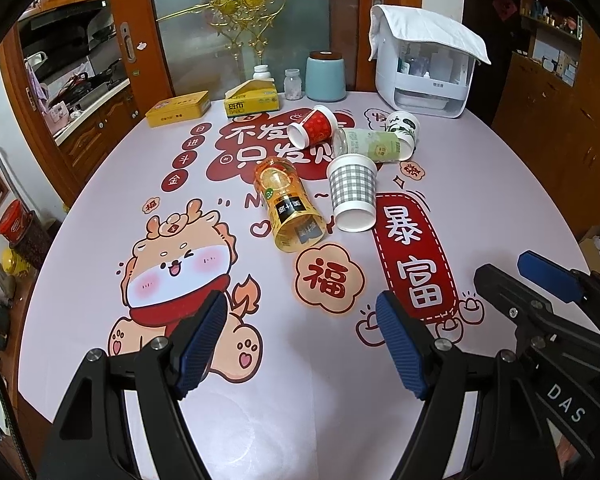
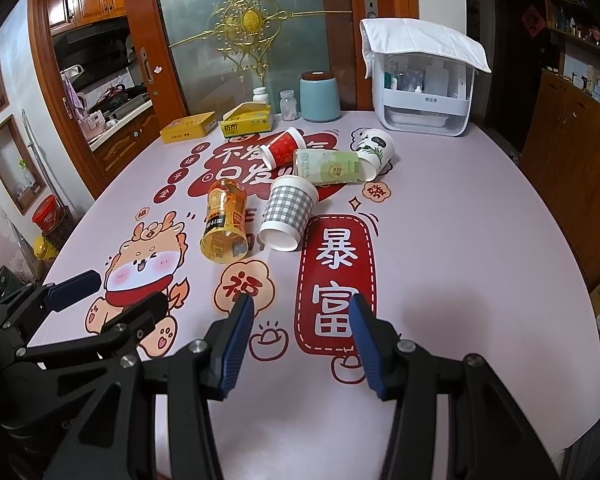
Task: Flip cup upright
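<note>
While five cups lie mid-table, both spread grippers hover over bare cloth.

Five cups lie tipped on the table: orange cup, checked cup, red cup, green cup, panda cup. Right gripper hangs spread near, holding nothing; left gripper beside it.

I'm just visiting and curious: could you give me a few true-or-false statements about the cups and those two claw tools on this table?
1. The grey checked cup stands upright. False: it lies on its side, open end toward the camera.
2. Both grippers, left and right, are open and hold nothing. True.
3. The amber plastic cup lies tipped over. True.
4. The red paper cup is stacked inside the panda cup. False: they lie apart, a green-labelled cup between them.
</note>
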Demonstrator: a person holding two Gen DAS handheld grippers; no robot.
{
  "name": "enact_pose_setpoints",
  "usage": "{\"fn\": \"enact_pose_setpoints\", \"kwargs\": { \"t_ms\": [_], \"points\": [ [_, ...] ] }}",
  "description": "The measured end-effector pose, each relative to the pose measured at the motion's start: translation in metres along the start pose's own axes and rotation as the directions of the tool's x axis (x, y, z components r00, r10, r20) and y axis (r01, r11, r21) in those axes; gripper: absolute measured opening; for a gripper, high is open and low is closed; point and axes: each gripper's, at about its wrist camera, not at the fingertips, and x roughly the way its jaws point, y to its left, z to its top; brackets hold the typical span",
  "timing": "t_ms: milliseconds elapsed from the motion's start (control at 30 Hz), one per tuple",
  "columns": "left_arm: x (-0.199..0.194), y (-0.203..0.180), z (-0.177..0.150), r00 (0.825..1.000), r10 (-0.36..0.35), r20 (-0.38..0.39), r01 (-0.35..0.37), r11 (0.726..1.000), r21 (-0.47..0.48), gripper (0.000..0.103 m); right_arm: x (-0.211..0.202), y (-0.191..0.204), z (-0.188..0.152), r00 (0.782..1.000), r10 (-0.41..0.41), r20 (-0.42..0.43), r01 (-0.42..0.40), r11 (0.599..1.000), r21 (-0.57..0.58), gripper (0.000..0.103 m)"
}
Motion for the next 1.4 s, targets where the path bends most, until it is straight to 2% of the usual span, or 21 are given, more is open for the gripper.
{"fn": "enact_pose_setpoints", "kwargs": {
  "t_ms": [733,900,1100,1267,1400],
  "points": [
    [0.008,-0.004,0.002,1.0,-0.008,-0.009,0.008,1.0,0.016,0.075,0.004,-0.001,0.0,1.0,-0.003,-0.006,0.003,1.0,-0.001,0.05],
    [0.01,0.002,0.009,0.999,0.0,0.034,-0.003,0.997,0.082,0.075,0.01,-0.002,-0.001,1.0,-0.004,-0.014,0.004,1.0,-0.003,0.05],
    [0.023,0.031,0.028,0.996,0.0,0.085,-0.018,0.978,0.206,0.075,0.018,-0.003,0.002,1.0,-0.008,-0.024,0.008,1.0,0.007,0.05],
    [0.05,0.064,0.045,0.997,0.002,0.073,-0.02,0.968,0.25,0.075,0.029,-0.002,0.004,0.999,-0.003,-0.039,0.004,1.0,0.016,0.05],
    [0.067,0.073,0.055,0.997,-0.053,0.051,0.038,0.964,0.263,0.075,0.039,0.004,0.007,0.999,0.018,-0.044,-0.017,1.0,0.015,0.05]
  ]
}}
